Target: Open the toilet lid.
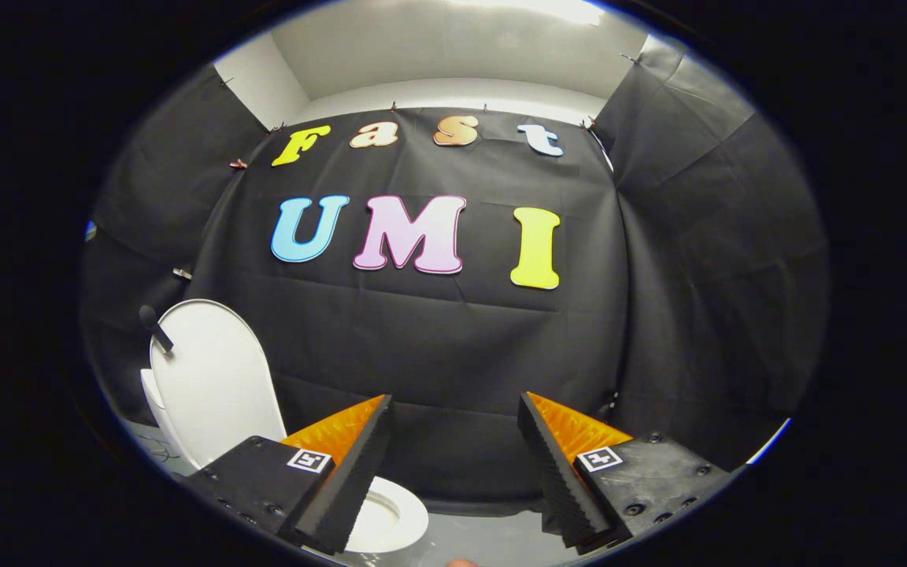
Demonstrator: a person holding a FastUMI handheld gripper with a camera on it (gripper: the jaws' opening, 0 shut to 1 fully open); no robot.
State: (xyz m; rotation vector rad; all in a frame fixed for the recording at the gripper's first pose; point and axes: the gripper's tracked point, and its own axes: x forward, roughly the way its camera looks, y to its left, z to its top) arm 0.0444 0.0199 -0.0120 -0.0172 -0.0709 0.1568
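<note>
Nearest the camera, at the bottom of the frame, the gripper holds its two fingers wide apart, with nothing between them and nothing touching either one. Each finger has a toothed inner face and carries a small square marker on its block. Just under and beyond the left finger, at lower left, lies the toilet's seat, a rounded white ring, partly hidden by that finger. A strip of pale floor shows between the fingers, near the bottom edge. Farther back on the left, the lid stands upright, raised off the seat, its white oval face turned toward the camera and leaning back against the wall behind it. A short dark handle-like piece juts out at the lid's upper left edge; what it is I cannot tell. Beyond everything, black cloth covers the booth's back and side walls, and above it, at the top of the frame, a white ceiling shows.
</note>
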